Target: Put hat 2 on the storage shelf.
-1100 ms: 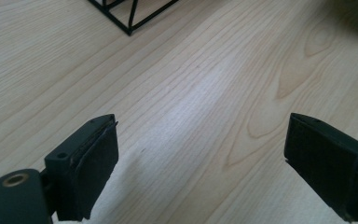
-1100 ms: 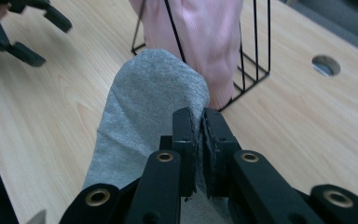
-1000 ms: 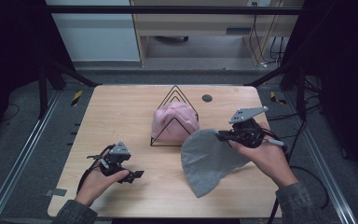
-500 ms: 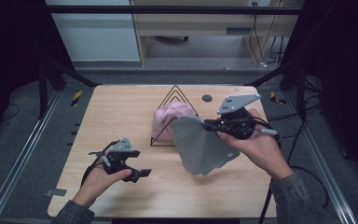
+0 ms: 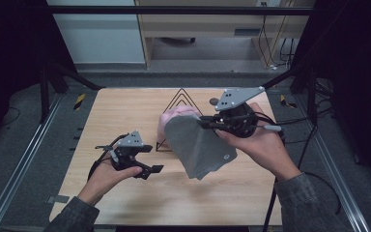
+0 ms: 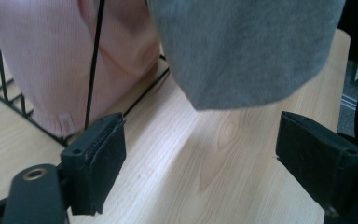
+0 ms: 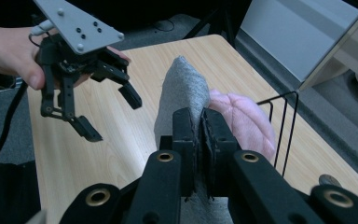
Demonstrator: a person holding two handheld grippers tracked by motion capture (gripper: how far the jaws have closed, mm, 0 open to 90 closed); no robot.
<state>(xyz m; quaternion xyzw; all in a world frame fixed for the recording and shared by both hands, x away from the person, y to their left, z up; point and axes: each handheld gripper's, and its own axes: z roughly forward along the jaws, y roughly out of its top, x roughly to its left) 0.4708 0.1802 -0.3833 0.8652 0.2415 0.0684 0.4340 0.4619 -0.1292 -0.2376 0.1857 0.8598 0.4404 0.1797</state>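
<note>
Pink beanie (image 5: pixel 176 118) inside black wire rack (image 5: pixel 179 99) on table (image 5: pixel 121 113)

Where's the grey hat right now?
In the high view the grey hat hangs right of centre, clamped at its top edge in the right tongs, just in front of the pink hat on the black wire rack.

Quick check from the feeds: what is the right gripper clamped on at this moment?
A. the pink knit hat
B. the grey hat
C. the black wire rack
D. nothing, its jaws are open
B. In the right gripper view the right gripper has its jaws pressed together on an edge of the grey hat, which hangs off the table in the high view.
</note>
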